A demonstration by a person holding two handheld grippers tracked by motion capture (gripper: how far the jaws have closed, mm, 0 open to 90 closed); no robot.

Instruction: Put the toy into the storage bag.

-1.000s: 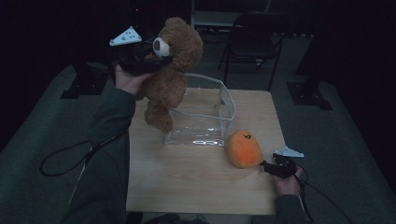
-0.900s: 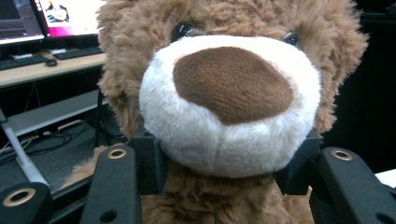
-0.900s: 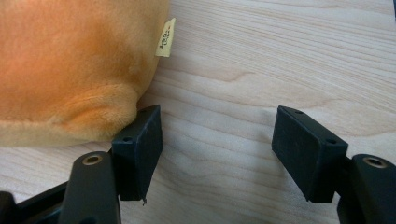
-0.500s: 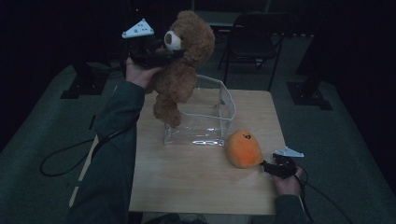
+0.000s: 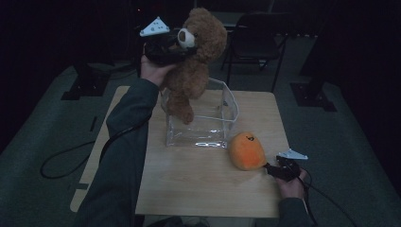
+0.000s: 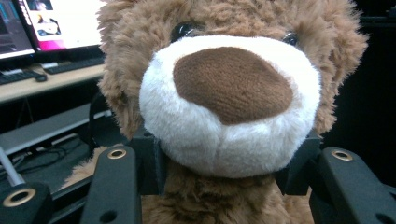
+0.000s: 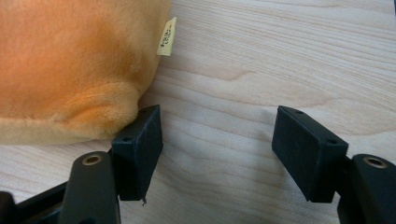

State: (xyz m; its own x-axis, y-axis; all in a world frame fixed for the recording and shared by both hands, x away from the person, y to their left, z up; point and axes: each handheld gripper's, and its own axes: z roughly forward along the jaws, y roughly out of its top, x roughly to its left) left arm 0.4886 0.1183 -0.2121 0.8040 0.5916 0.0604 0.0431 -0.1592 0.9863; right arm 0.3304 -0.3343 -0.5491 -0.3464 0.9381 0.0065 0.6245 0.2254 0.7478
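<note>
Carried rightward since a second ago, the teddy bear [image 5: 196, 61] hangs above the clear box [image 5: 222, 116], its snout pinched in the left gripper [image 5: 177, 45]; the right gripper [image 5: 272, 169] rests on the counter [image 5: 203, 184], jaws spread beside the orange plush [image 5: 247, 151].

The person wears dark grey-green long sleeves, the left sleeve [image 5: 124, 142] running along the left edge of the counter [image 5: 208, 189]. The left gripper [image 5: 182, 43], above the counter's far left corner, is black with a white three-cornered plate on top marked by dark dots, and a black cable loops from it over the floor left of the counter. The right gripper [image 5: 270, 169], at the counter's near right corner, is black with the same pale plate and cable; its jaws are flat black blocks on arms with brass-ringed screw holes.
</note>
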